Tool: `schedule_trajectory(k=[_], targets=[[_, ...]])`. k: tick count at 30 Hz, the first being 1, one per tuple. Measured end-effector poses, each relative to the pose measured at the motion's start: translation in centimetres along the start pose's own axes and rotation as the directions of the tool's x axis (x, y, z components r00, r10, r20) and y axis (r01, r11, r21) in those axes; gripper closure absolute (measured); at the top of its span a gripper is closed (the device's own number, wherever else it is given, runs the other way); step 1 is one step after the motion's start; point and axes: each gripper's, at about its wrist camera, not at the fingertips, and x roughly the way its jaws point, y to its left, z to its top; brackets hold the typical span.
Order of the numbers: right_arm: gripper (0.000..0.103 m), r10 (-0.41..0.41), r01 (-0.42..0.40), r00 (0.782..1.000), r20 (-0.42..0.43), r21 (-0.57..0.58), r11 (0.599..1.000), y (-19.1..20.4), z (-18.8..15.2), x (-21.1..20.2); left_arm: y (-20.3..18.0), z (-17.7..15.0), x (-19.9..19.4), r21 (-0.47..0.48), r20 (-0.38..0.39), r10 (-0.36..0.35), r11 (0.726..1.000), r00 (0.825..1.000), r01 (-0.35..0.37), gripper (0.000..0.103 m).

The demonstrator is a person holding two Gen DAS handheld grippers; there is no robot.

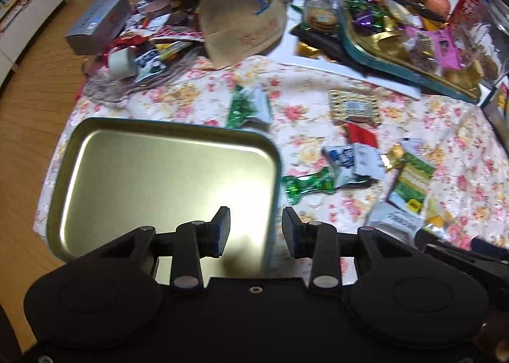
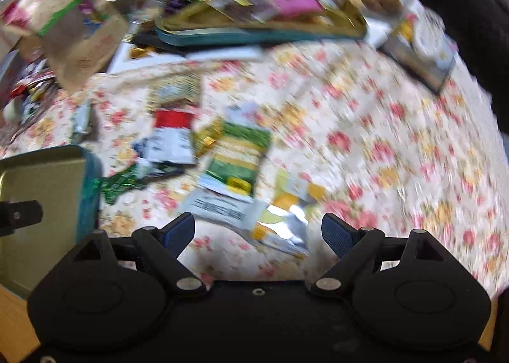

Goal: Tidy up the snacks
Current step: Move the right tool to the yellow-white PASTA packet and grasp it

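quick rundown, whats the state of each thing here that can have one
empty tin: upright on the floral cloth, nothing inside
left claw: open, straddling the tin's right wall
right claw: open, above a silvery yellow packet, not gripping it
green candy: wrapped, lying just right of the tin
green and yellow packet: lying flat on the cloth
far tray: piled with snacks
paper bag: crumpled, tipped over

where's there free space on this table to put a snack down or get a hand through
The metal tin by the left gripper holds nothing. Bare floral cloth lies right of the green-yellow packet, in front of the teal tray. It is crowded around the loose wrappers beside the tin and at the far pile by the paper bag.
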Motion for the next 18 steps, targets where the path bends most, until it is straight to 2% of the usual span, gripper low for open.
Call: schedule_trajectory(k=[4, 11, 14, 18], targets=[[0.017, 0.005, -0.003, 0.999, -0.040, 0.071, 0.997, -2.5, 0.0, 0.8, -1.6, 0.2, 0.0, 0.015, 0.000, -0.014, 1.000, 1.000, 0.014, 0.057], [0.017, -0.032, 0.033, 0.999, -0.009, 0.195, 0.980, -6.8, 0.0, 0.6, -5.1, 0.6, -0.2, 0.057, -0.018, -0.056, 0.997, 0.998, 0.057, 0.057], [0.018, -0.073, 0.071, 0.997, 0.001, 0.212, 0.975, -8.3, 0.1, 0.6, -6.8, 0.7, -0.4, 0.078, -0.019, -0.075, 0.994, 0.997, 0.077, 0.057], [0.018, -0.056, 0.057, 0.998, -0.012, 0.207, 0.977, -10.0, 0.1, 0.5, -8.7, 0.9, -0.9, 0.094, -0.017, -0.099, 0.991, 0.995, 0.100, 0.057]])
